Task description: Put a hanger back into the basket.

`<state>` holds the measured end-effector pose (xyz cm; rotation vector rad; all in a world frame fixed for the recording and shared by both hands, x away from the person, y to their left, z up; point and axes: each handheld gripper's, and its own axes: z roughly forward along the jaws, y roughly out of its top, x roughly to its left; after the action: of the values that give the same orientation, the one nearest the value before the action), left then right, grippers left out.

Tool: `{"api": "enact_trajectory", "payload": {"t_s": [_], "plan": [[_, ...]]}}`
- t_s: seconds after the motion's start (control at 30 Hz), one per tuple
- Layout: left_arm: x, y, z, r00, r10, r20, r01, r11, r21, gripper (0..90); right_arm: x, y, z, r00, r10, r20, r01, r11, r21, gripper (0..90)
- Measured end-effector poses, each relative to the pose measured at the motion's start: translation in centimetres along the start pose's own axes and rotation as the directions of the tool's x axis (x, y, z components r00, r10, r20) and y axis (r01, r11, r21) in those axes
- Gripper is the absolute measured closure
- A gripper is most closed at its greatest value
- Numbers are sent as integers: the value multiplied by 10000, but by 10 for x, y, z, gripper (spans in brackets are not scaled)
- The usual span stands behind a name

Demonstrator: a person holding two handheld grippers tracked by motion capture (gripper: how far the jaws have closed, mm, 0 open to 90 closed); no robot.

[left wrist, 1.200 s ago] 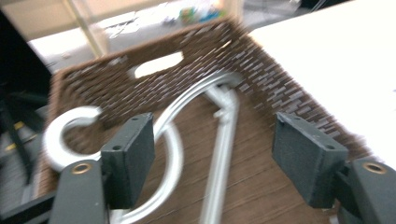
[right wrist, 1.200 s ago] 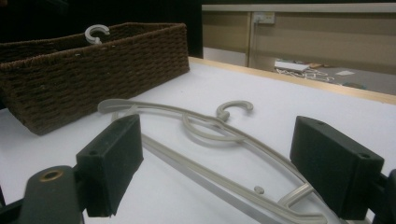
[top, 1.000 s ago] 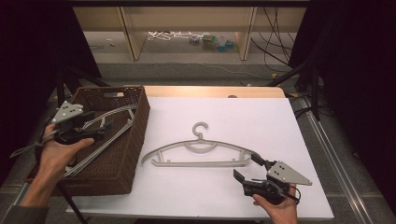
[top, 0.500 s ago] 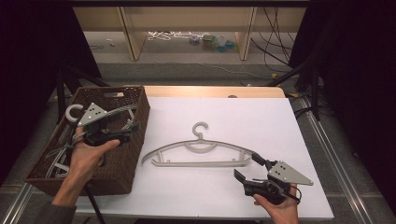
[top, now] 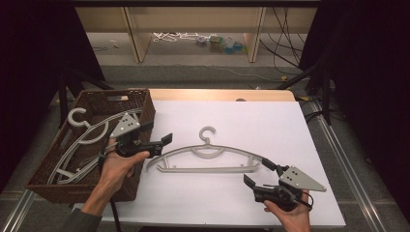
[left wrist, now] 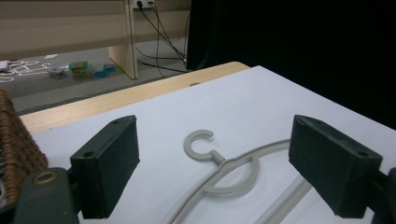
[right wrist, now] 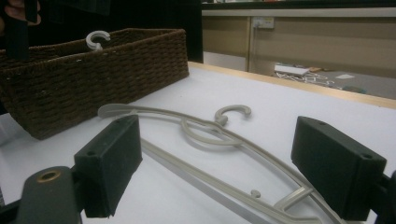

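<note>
Flat on white table top [top: 290, 121]: one grey plastic coat hanger [top: 208, 157], light, stiff, smooth, probably slippery; best pinched on thin lower bar or an arm end. More grey hangers [top: 82, 140] in brown woven basket [top: 140, 104], number unclear. Left gripper [top: 162, 143] jaws just opening, now wide apart, empty, near hanger's end. Right gripper [top: 256, 179] jaws apart, empty.

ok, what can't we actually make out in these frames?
- Hangers in the basket, high view: count and overlap unclear; the left gripper and hand cover part.
- Hanger on the table, high view: right end hidden behind the right gripper.
- Same hanger, left gripper view: both arms cut off by the bottom edge.
- Items on the floor beyond the table, high view: too small.
</note>
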<state>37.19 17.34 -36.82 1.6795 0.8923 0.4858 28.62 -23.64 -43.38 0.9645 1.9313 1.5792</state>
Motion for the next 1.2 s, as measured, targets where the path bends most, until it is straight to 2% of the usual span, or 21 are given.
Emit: {"api": "enact_trajectory", "payload": {"t_s": [0.07,0.23,0.37,0.47,0.53,0.67,0.73,0.87,0.9,0.93,1.0,1.03,1.07,1.1,1.13,1.17,1.2], "plan": [[-2,-2,2,9999,111,-87,-111,9999,18,163,0,0,0,9999,55,-135,-56,10000,-56,169],[-10,-8,11,9997,211,94,-213,9994,257,163,0,0,0,9999,17,-113,-18,9999,-132,169],[-23,-12,17,9990,373,228,-384,9981,488,163,1,1,-1,10000,-37,-71,38,9999,117,169],[-33,-19,23,9974,647,307,-664,9960,605,166,1,0,0,9998,-2,-181,1,10000,-58,169],[-37,-24,27,9967,695,424,-727,9941,799,167,0,1,0,9999,11,-171,-11,10000,32,169],[-41,-33,35,9967,616,524,-669,9921,1066,167,1,1,-1,10000,-30,-90,31,9999,115,169],[-40,-35,37,9964,681,508,-735,9908,1133,170,1,0,1,9998,22,-174,-24,9999,-114,169],[-37,-35,44,9964,717,460,-772,9882,1326,172,1,0,1,10000,-55,-62,54,10000,-53,169],[-35,-35,48,9956,742,565,-819,9854,1493,171,0,0,1,9999,-58,-112,58,10000,6,169],[-34,-35,51,9955,766,555,-856,9795,1825,166,0,-1,1,9998,-10,-194,10,10000,-27,169],[-34,-35,60,9918,1215,407,-1273,9709,2027,179,0,-1,2,9999,-7,-140,6,10000,-80,169],[-34,-35,65,9865,1612,301,-1639,9620,2182,180,0,-1,2,9999,-4,-149,3,10000,-74,169],[-33,-34,68,9813,1872,457,-1926,9474,2555,181,0,-1,2,9999,-28,-161,27,10000,-74,169],[-32,-34,73,9823,1741,689,-1866,9409,2826,181,0,-1,1,9999,-70,-93,70,10000,-3,169],[-31,-34,78,9827,1687,763,-1837,9395,2891,181,0,-1,1,9999,-84,-87,84,10000,-16,169],[-29,-34,82,9817,1760,728,-1899,9344,3013,186,0,-1,1,9999,-32,-166,31,10000,-64,169],[-27,-33,85,9779,1975,687,-2091,9230,3231,188,0,-1,0,9999,-88,-125,88,10000,46,169]]}}
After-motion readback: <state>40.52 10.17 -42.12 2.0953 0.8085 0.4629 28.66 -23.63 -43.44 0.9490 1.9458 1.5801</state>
